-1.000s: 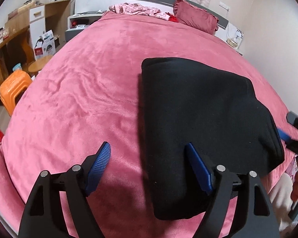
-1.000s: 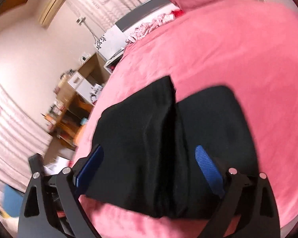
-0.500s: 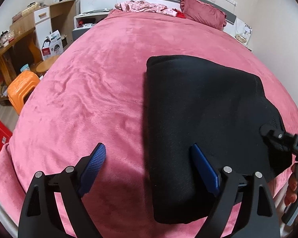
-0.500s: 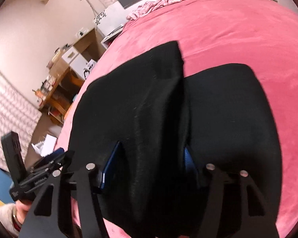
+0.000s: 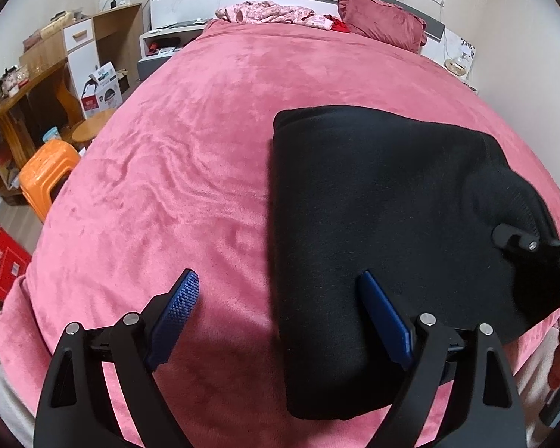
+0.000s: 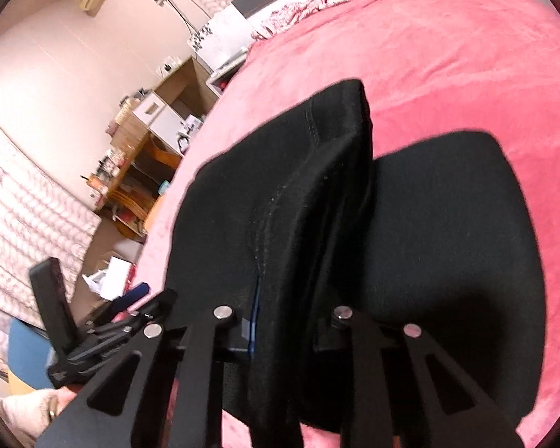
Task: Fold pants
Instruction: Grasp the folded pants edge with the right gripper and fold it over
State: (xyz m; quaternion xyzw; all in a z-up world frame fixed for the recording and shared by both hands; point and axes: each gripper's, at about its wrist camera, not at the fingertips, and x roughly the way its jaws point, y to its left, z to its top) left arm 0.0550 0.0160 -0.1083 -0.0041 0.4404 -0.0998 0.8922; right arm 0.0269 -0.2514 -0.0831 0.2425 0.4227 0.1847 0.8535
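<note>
Black pants (image 5: 373, 231) lie folded on the pink bed (image 5: 190, 156), near its front right edge. My left gripper (image 5: 276, 306) is open, its right finger over the pants' left edge and its left finger over bare blanket. My right gripper (image 6: 283, 321) is shut on a raised fold of the pants (image 6: 302, 201), which stands up as a ridge above the flat part (image 6: 451, 231). The right gripper also shows at the right edge of the left wrist view (image 5: 534, 250), at the pants' right side.
A red pillow (image 5: 384, 24) and a pink patterned cloth (image 5: 272, 13) lie at the head of the bed. An orange stool (image 5: 46, 175), a round wooden stool (image 5: 91, 130) and a wooden desk (image 5: 22, 86) stand left of the bed.
My right gripper went from open over the pants to shut on a fold of them and has lifted it. My left gripper drew back slightly and stays open.
</note>
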